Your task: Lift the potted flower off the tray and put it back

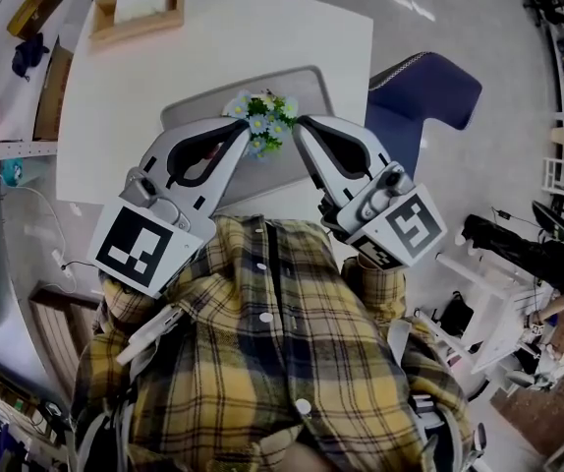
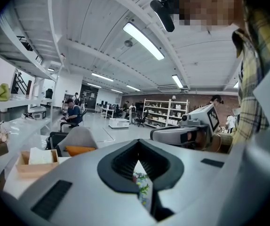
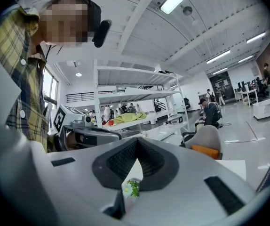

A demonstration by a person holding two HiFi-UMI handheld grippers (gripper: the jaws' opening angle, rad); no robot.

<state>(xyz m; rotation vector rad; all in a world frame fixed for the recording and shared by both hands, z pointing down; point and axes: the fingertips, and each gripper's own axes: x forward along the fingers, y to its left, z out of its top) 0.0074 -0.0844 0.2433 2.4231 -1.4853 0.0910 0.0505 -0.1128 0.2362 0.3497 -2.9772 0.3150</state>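
The potted flower (image 1: pixel 265 121), a tuft of small blue, white and yellow blossoms, stands on the grey tray (image 1: pixel 307 87) on the white table (image 1: pixel 213 47); its pot is hidden. My left gripper (image 1: pixel 241 126) sits just left of the blossoms and my right gripper (image 1: pixel 302 124) just right of them. Both have their jaws shut with nothing between them. Whether the tips touch the flowers I cannot tell. In the left gripper view the flower (image 2: pixel 142 187) shows below the closed jaws, and the flower (image 3: pixel 131 188) shows the same way in the right gripper view.
A wooden box (image 1: pixel 138 10) holding white paper stands at the table's far left. A blue chair (image 1: pixel 424 91) is at the table's right side. Shelves with clutter line the left edge. The person's plaid shirt fills the near foreground.
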